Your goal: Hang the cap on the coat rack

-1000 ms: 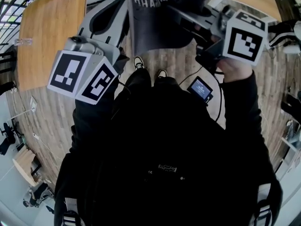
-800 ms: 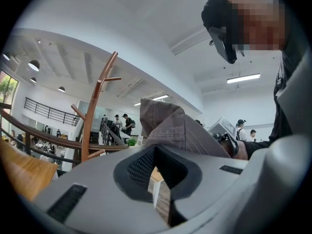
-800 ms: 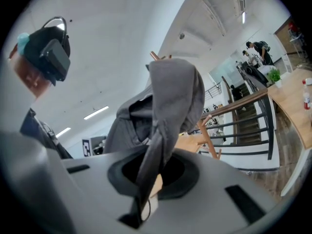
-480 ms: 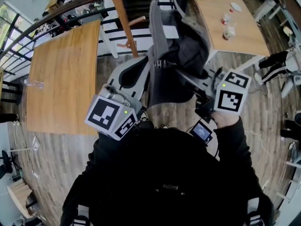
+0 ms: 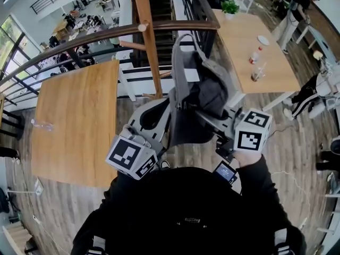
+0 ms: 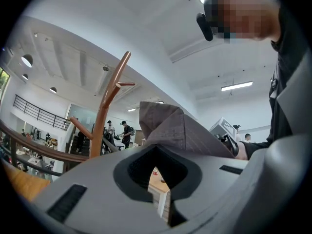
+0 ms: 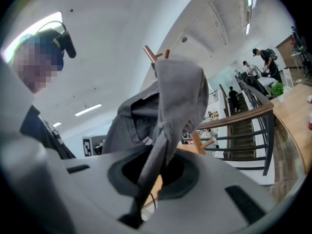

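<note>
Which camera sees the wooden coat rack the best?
The left gripper view: the coat rack stands side-on, with its pegs clear. The head view looks steeply down on it. In the right gripper view the cap hides most of it.

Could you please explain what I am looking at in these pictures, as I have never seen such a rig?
There is no robot here. A person dressed in black holds a pair of tongs in each hand. The head view comes from a camera on the person's head, looking steeply down. The other two cameras ride on the tools and look along their tongs. The left tongs and the right tongs are both closed on a grey cap, held up between them. Just ahead stands a wooden coat rack. The table on the right bears bottles and a plant.
</note>
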Tool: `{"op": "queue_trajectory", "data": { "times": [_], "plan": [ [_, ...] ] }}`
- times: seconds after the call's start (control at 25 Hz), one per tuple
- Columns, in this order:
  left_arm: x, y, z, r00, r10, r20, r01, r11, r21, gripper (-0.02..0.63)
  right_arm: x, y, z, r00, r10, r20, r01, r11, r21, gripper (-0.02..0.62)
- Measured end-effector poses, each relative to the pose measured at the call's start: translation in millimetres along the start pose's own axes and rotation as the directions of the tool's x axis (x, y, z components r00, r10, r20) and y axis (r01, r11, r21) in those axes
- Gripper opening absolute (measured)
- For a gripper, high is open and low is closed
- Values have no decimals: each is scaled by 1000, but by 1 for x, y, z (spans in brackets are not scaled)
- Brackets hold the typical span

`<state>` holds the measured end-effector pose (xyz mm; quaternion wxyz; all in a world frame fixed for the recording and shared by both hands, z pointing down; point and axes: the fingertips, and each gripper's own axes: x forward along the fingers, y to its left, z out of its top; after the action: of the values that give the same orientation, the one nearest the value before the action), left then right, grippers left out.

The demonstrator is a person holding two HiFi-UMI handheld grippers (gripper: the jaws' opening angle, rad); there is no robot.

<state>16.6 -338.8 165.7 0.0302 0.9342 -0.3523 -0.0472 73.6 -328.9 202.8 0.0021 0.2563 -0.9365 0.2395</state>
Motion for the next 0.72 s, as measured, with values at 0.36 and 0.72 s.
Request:
{"op": "queue_trajectory", "data": {
  "times": [0.36,0.72],
  "plan": [
    [-36,42,41,996,-11,85,6,999,52,5,50,35,31,1000,14,28,-11,993,-116,20],
    [-53,79,48,994,30,102,-36,998,58,5,91,40,36,999,38,18,-35,993,-112,21]
  ]
}}
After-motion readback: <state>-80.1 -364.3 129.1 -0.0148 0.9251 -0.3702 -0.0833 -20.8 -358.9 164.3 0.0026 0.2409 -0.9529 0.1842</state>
